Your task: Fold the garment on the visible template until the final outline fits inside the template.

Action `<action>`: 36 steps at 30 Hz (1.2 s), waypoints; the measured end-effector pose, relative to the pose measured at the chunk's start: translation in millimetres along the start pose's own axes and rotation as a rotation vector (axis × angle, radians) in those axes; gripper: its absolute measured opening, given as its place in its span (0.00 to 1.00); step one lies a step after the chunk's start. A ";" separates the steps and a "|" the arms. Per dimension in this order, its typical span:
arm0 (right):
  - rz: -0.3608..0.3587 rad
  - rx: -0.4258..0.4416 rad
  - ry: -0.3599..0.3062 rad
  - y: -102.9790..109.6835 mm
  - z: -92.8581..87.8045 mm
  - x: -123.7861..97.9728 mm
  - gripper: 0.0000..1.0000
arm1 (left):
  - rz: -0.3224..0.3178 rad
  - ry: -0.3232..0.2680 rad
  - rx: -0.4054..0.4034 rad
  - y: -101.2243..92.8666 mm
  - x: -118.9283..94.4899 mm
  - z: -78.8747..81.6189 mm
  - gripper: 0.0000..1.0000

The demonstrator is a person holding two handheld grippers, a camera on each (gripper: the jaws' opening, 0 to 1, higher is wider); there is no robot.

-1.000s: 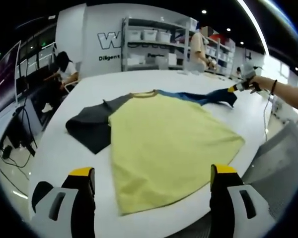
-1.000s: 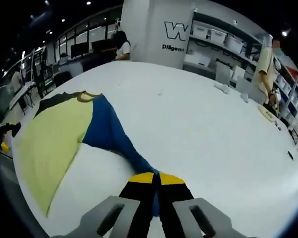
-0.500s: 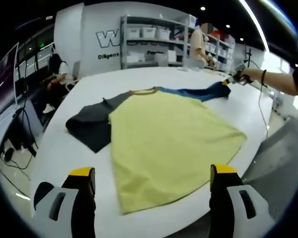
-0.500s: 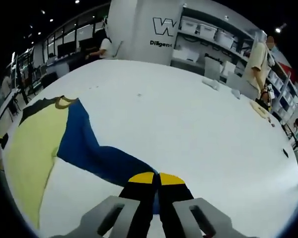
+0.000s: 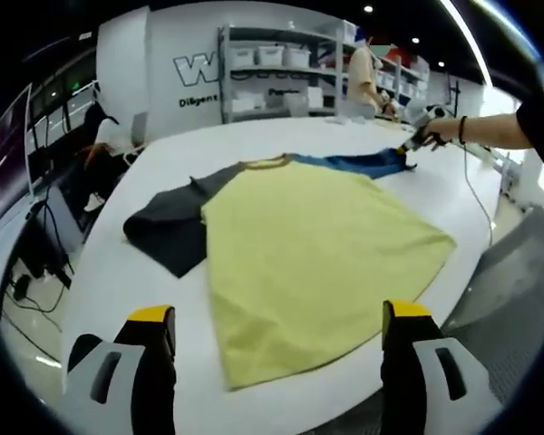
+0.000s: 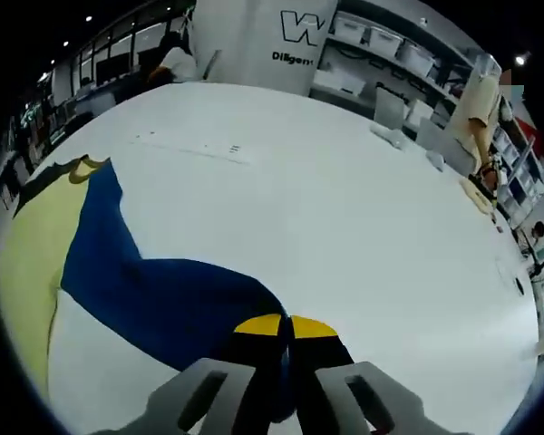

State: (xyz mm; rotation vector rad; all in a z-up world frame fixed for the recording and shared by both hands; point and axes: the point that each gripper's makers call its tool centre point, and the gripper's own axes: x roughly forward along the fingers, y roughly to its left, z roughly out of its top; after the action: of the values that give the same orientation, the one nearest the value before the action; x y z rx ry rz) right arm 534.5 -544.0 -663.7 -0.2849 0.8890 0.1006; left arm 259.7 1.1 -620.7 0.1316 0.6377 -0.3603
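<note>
garment [image 5: 308,245] spread flat on the white bench [image 5: 163,163], yellow body, dark sleeve one side, blue sleeve [image 6: 163,290] stretched out the other | right gripper [image 6: 286,328] fingers clenched on the blue sleeve's end | left gripper [image 5: 276,317] fingers released, spread wide, hovering near the hem

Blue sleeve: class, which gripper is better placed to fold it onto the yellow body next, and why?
Right. The right gripper is shut on the blue sleeve; the left gripper hangs open near the shirt's hem.
</note>
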 end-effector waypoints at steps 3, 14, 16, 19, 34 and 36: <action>-0.009 -0.006 0.018 -6.2 -3.7 11.3 0.00 | 0.005 0.004 0.006 0.7 0.0 -0.4 0.91; -0.036 0.040 0.028 -13.7 -7.6 19.2 0.00 | -0.001 0.019 0.026 -0.6 1.7 -1.8 0.91; -0.047 0.066 0.039 -15.4 -9.4 17.8 0.00 | 0.000 0.019 0.025 -0.4 1.6 -1.8 0.91; -0.047 0.083 0.071 -10.8 -15.2 12.8 0.00 | 0.005 0.014 0.022 0.7 1.2 -1.1 0.91; -0.052 -0.023 0.236 -1.9 -40.4 -8.0 0.00 | 0.003 0.004 0.026 0.1 0.4 0.5 0.90; -0.053 -0.022 0.238 0.1 -45.2 -12.6 0.00 | 0.000 0.002 0.025 -0.3 0.5 1.0 0.90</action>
State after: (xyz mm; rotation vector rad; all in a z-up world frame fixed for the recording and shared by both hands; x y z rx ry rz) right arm 492.7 -556.5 -680.8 -0.3456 1.1162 0.0275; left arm 260.4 0.4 -620.2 0.1561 0.6347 -0.3680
